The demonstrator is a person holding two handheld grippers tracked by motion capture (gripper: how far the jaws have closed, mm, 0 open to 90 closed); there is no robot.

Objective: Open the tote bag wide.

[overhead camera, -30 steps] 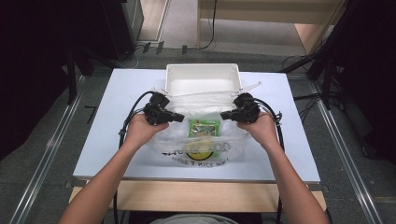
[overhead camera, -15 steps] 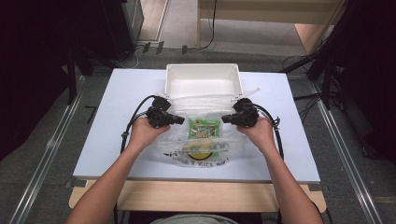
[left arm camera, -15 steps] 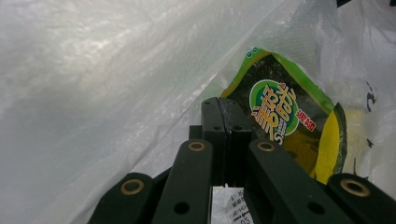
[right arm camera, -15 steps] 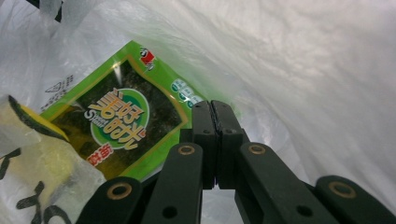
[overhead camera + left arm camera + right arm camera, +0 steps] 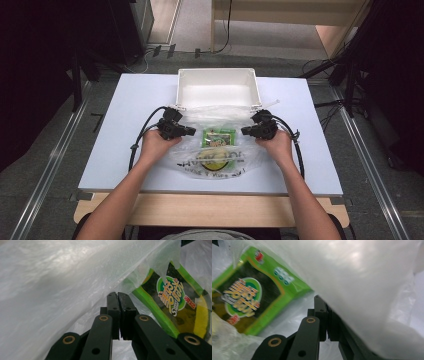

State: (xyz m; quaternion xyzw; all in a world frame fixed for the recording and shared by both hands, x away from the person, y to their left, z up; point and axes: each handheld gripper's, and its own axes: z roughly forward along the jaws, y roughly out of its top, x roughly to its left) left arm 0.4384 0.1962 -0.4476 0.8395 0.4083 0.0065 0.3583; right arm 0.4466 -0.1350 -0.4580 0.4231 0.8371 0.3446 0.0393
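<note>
White table, plastic bag stretched between left claw, right claw

A: Your table carries everything; the bin sits at its far edge, about centred; the plastic bag lies flat just in front of the bin, its far edge touching or overlapping the bin's near wall.

B: And inside the bag?

A: You have a snack packet in its far half and a second item nearer you, touching the packet; I can't identify that one.

B: Grippers?

A: Your left gripper is at the bag's left side, your right gripper at its right side, tips facing each other; the packet lies between them; each has the bag's film pinched between closed jaws.
</note>
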